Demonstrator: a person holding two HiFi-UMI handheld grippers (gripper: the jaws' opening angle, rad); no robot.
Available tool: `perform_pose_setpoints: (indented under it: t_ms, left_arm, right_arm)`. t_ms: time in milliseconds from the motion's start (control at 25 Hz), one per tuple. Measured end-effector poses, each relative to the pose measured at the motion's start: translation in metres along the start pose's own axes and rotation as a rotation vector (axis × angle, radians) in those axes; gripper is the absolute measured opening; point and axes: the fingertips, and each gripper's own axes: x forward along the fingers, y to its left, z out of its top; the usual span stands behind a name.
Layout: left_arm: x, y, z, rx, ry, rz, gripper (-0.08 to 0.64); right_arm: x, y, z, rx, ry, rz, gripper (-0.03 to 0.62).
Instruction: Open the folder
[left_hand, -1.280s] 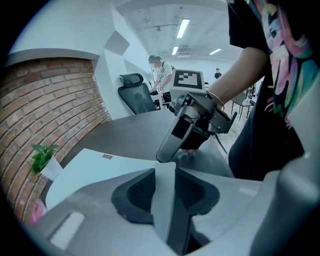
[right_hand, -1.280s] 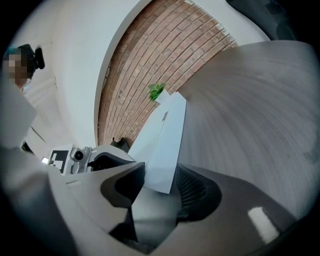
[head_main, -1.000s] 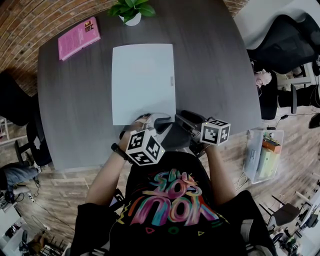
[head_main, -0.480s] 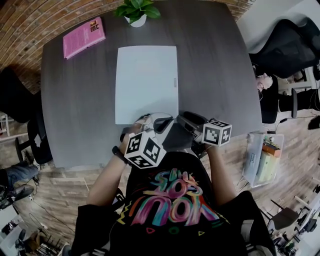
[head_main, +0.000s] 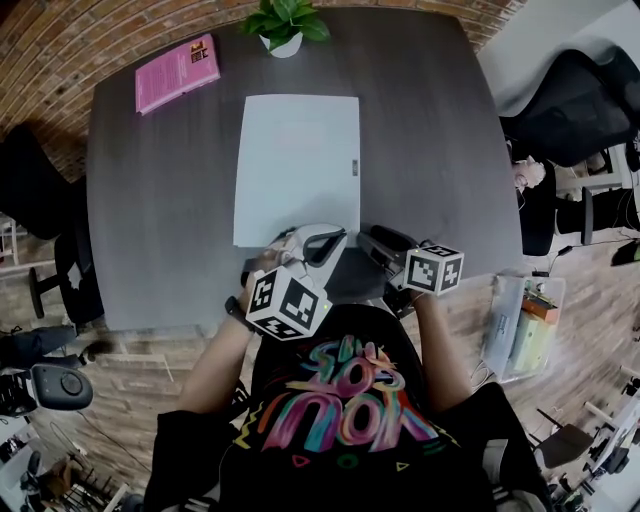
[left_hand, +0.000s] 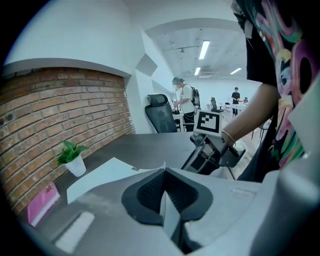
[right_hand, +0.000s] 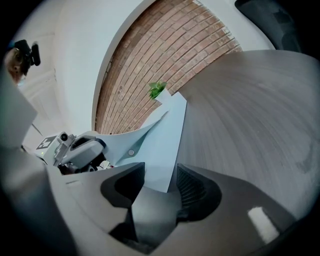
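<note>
Fingers of the left gripper (left_hand: 163, 192) are pinched shut on the near edge of the folder (head_main: 297, 165) lying mid-worktop (head_main: 160, 200), its cover judged thin, light and floppy, best lifted by this free edge, while the right gripper (right_hand: 161, 182) stands open and empty just beside.

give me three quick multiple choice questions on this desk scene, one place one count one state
1. Where is the pink book? A) far left part of the table B) on a chair C) on the floor
2. How many plants stand on the table? A) none B) one C) three
3. How is the left gripper? A) wide open B) shut on the cover of the folder C) shut on the plant
Answers: 1 A, it lies left of the plant; 2 B, one at the far edge; 3 B, its jaws pinch the lifted cover.
</note>
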Motion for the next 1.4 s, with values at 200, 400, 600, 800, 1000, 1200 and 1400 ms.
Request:
perform_pose_setpoints:
  t_ms: [200, 400, 600, 800, 1000, 1200, 1400]
  left_arm:
    - [-0.006, 0.004, 0.002, -0.01, -0.014, 0.023, -0.002]
    - [-0.008, 0.007, 0.004, -0.03, -0.019, 0.037, -0.002]
    - [-0.018, 0.012, 0.014, -0.036, -0.057, 0.058, -0.002]
    - [-0.042, 0.03, 0.034, -0.083, -0.132, 0.112, -0.002]
    - [-0.083, 0.05, 0.049, -0.148, -0.231, 0.228, -0.002]
    - [-0.126, 0.072, 0.048, -0.207, -0.303, 0.345, -0.001]
    - [-0.163, 0.09, 0.03, -0.323, -0.305, 0.459, 0.0]
  right_arm:
    - [0.0, 0.001, -0.001, 0.005, 0.002, -0.003, 0.206]
    - [0.001, 0.001, -0.001, 0.001, 0.005, -0.006, 0.206]
    - [0.002, 0.001, -0.001, 0.001, 0.01, -0.006, 0.206]
    - [0.0, 0.0, -0.001, 0.004, 0.007, -0.011, 0.206]
    - [0.0, 0.0, -0.001, -0.006, 0.015, -0.01, 0.206]
    - [0.001, 0.001, 0.0, -0.017, 0.025, -0.01, 0.205]
    - [0.001, 0.001, 0.0, -0.022, 0.032, -0.019, 0.205]
